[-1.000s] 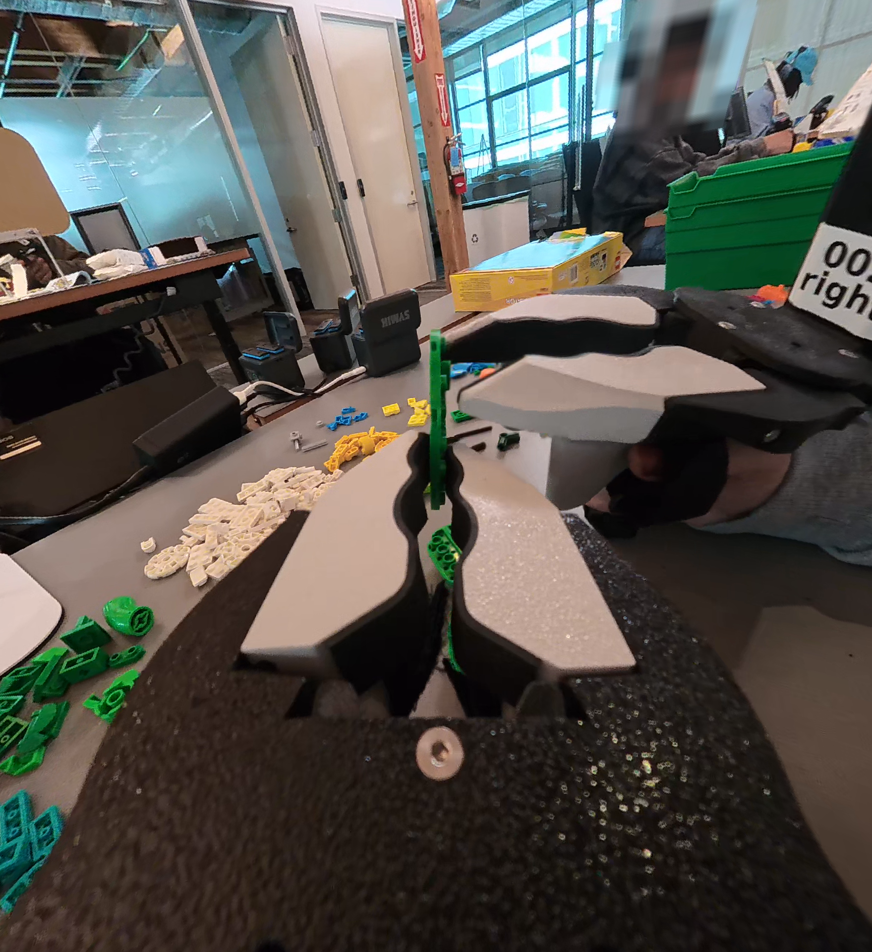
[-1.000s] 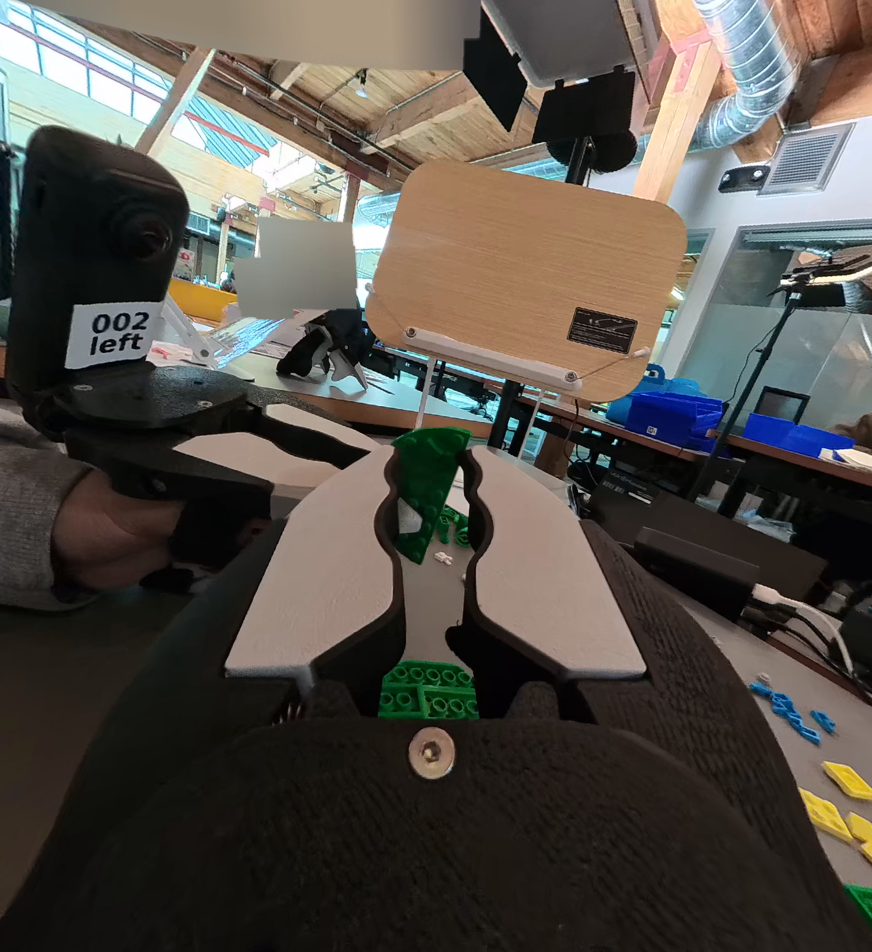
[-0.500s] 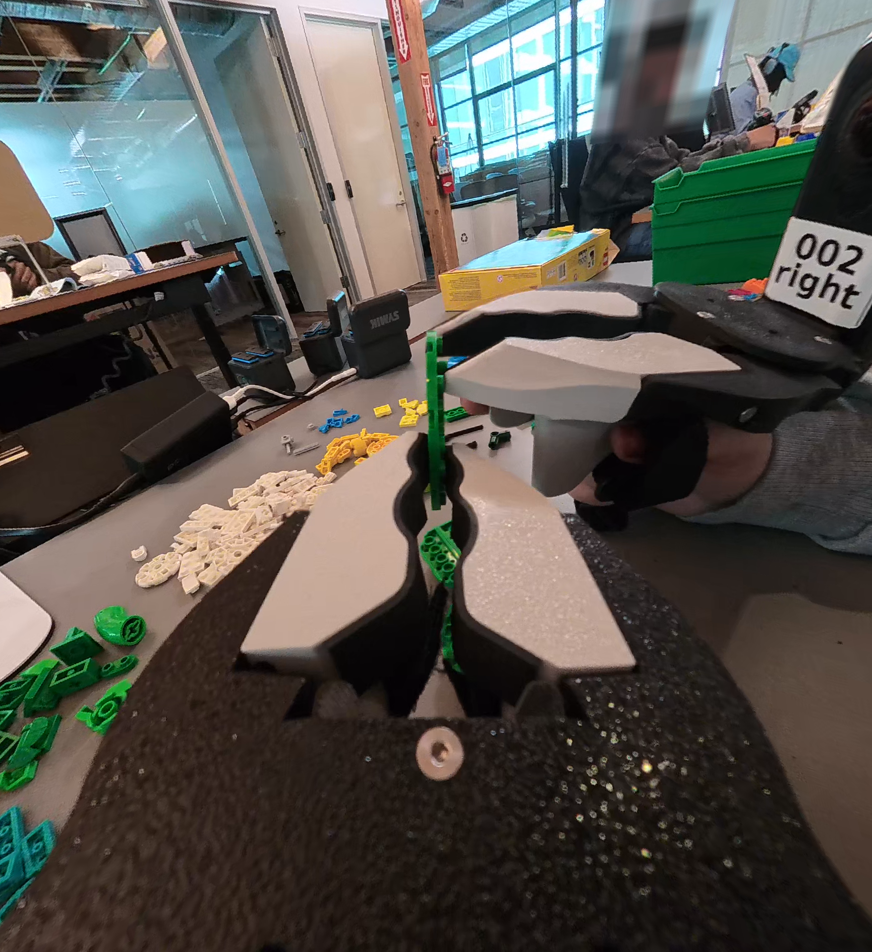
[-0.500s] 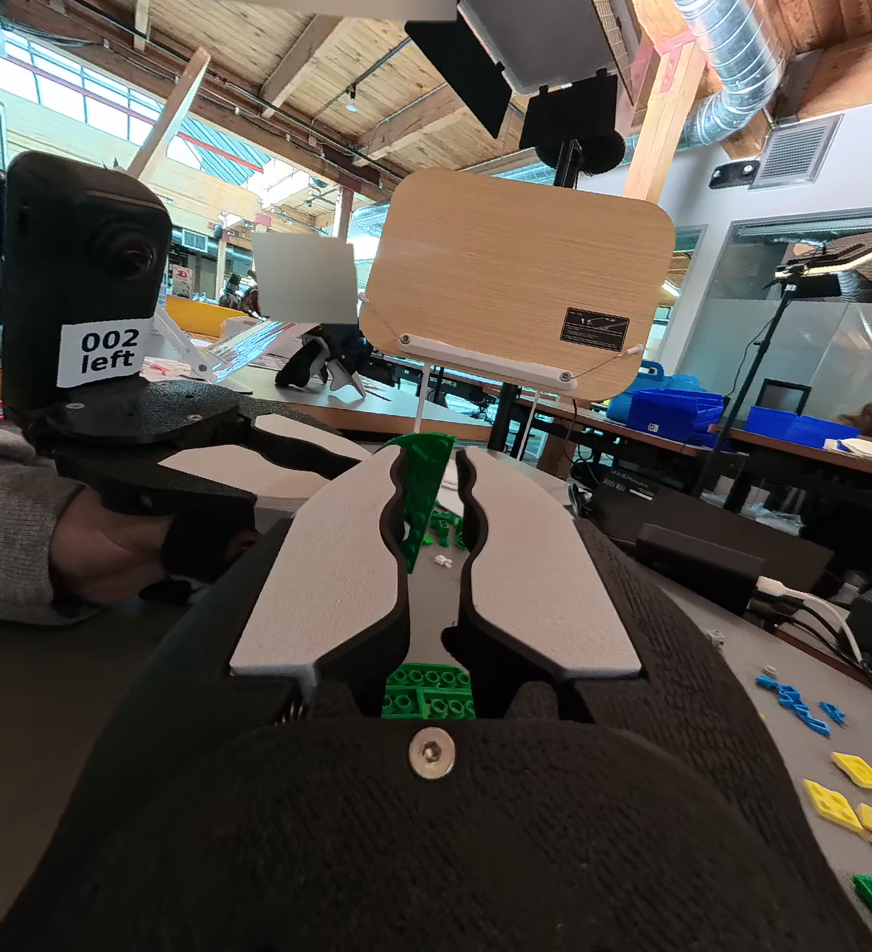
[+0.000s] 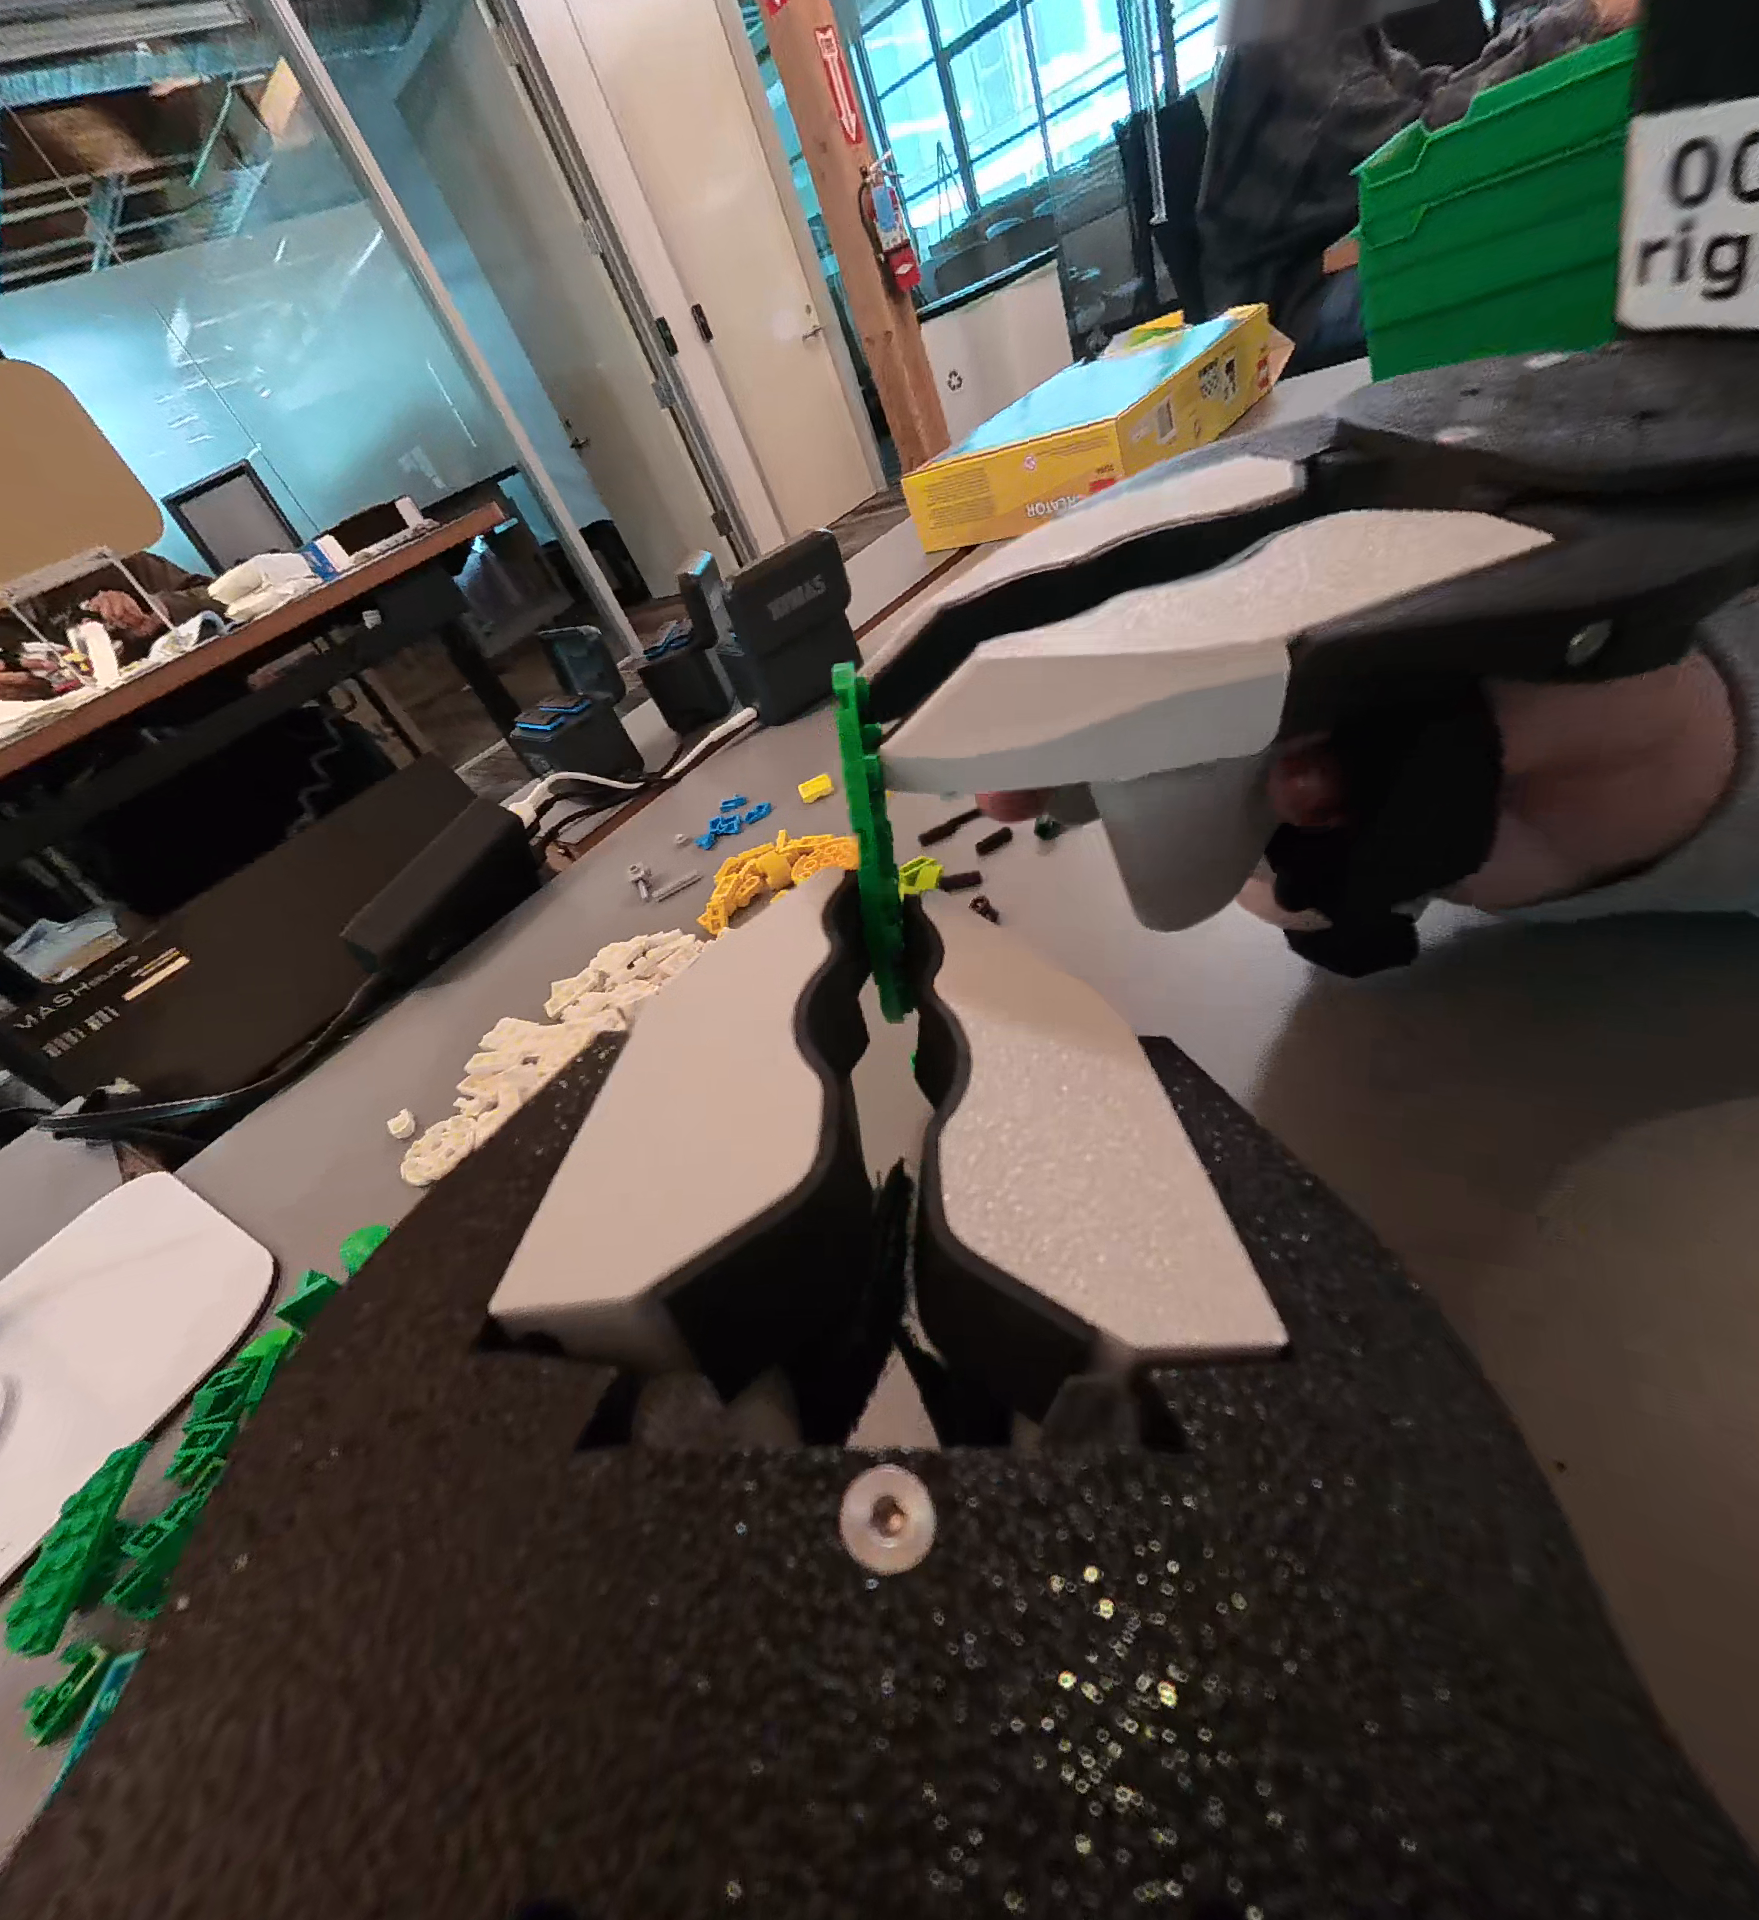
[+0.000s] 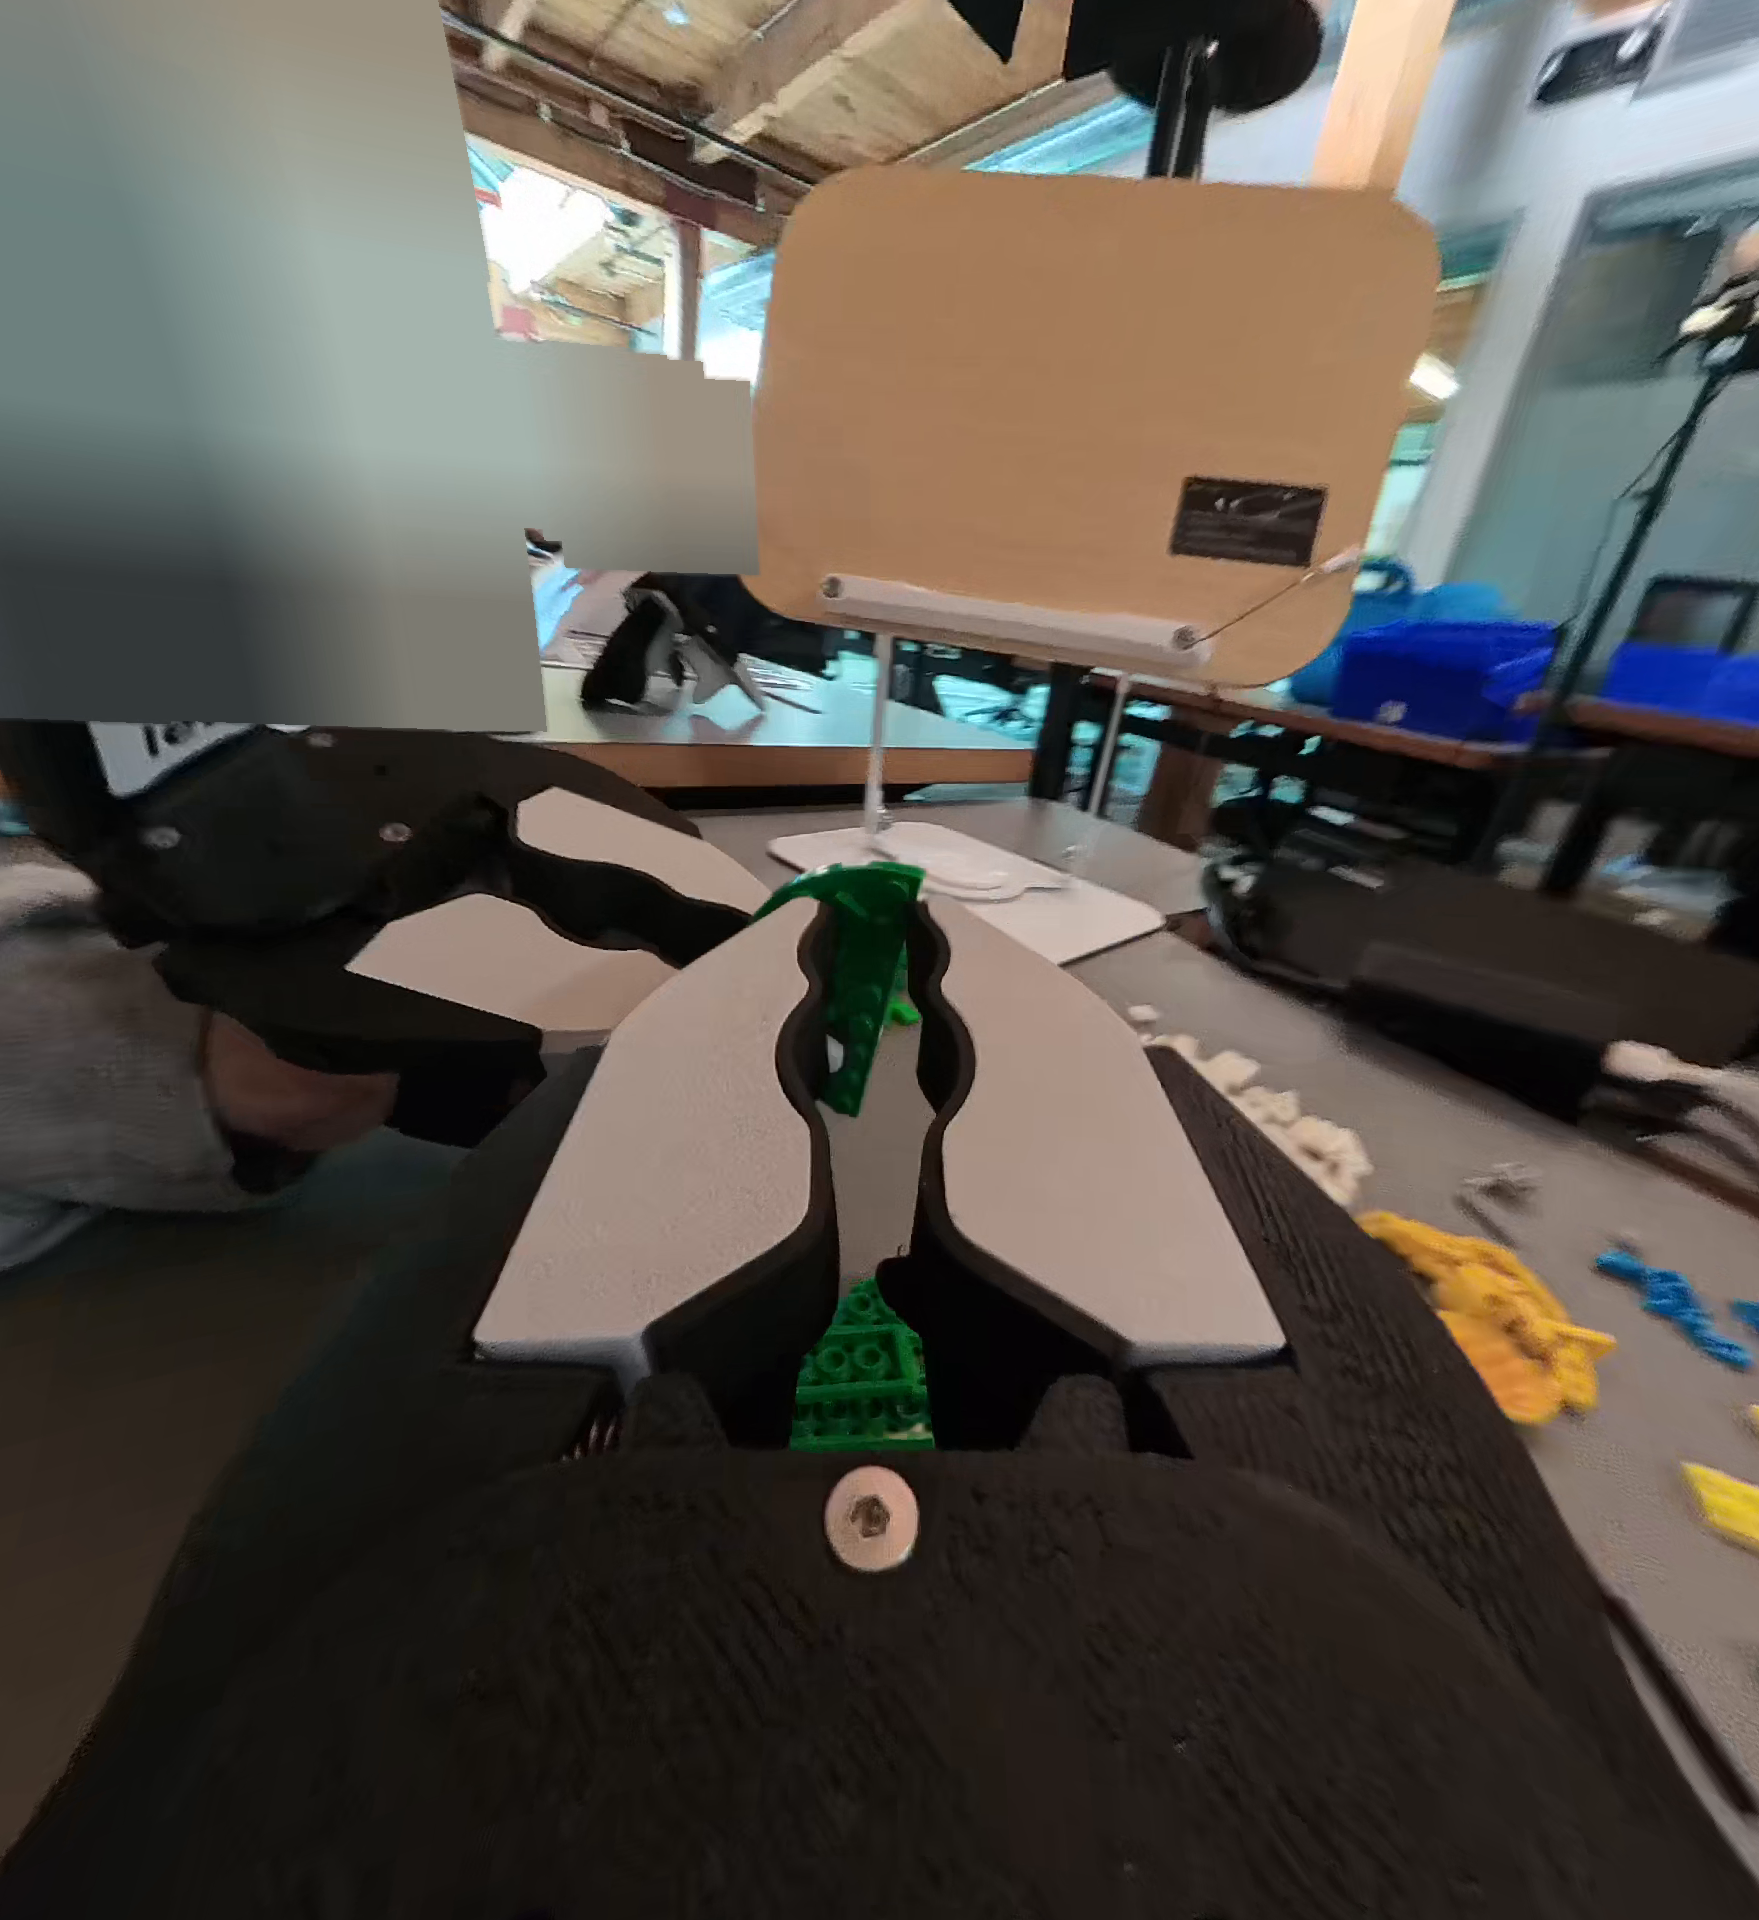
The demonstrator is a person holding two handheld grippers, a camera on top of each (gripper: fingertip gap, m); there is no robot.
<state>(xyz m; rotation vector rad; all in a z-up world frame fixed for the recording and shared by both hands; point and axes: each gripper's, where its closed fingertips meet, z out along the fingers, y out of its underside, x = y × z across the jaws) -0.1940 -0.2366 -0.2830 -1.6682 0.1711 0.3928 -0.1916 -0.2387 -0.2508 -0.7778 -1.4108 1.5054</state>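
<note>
My left gripper (image 5: 877, 935) is shut on a thin green studded plate (image 5: 870, 842), which stands upright and edge-on between its pads. My right gripper (image 5: 880, 717) comes in from the right, and its fingertips meet the plate's upper part. In the right wrist view the green plate (image 6: 859, 997) sits slanted between my right gripper's (image 6: 862, 920) tips and both pads touch it. The left gripper (image 6: 729, 925) reaches in from the left and holds the same plate. Both grippers are a little above the grey table (image 5: 1477, 1091).
On the table lie piles of white pieces (image 5: 584, 1018), yellow pieces (image 5: 771, 868), blue pieces (image 5: 729, 821) and green pieces (image 5: 127, 1507). More green pieces (image 6: 859, 1371) lie under my right gripper. A wooden board on a white stand (image 6: 1093, 416), a yellow box (image 5: 1093, 457) and green crates (image 5: 1477, 229) stand around. Less than 4 cm separates the two grippers' tips.
My right gripper's jaws have narrowed onto the green plate. My left gripper has kept its hold on it. Both grippers have tipped and shifted a little with the plate between them.
</note>
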